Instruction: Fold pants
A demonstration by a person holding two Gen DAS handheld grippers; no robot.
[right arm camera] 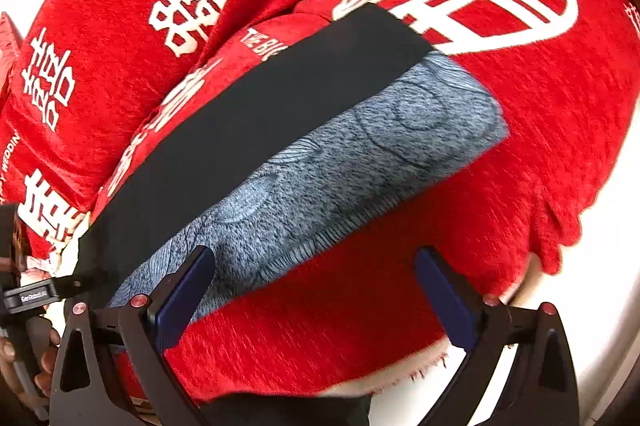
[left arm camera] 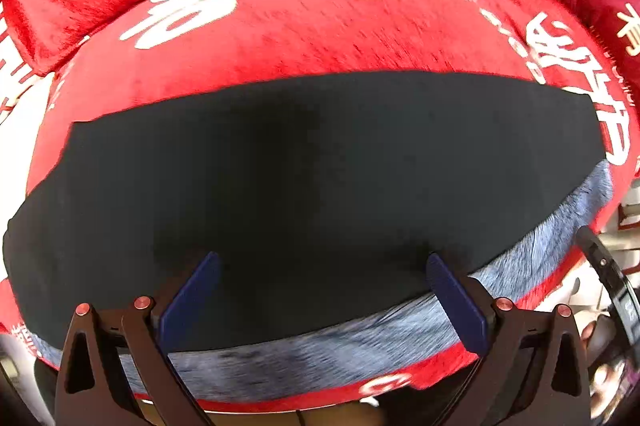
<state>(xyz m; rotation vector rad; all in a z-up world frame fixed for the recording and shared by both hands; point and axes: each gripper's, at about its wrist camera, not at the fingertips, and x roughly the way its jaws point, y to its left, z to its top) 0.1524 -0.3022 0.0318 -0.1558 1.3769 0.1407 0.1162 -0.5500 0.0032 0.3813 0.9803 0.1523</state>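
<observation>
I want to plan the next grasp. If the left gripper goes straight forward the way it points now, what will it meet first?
Probably the black pants: the open left gripper points at them, with nothing between. The blue-grey patterned fabric lies nearer, below the fingers, so a low approach might brush it first; depth is unclear.

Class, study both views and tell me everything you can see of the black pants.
The black pants are plain, dark, matte cloth, folded into a long flat band with straight edges. They lie on the red cushion, overlapping a blue-grey patterned cloth along one long side. Neither open gripper touches them; the left gripper hovers over them.
</observation>
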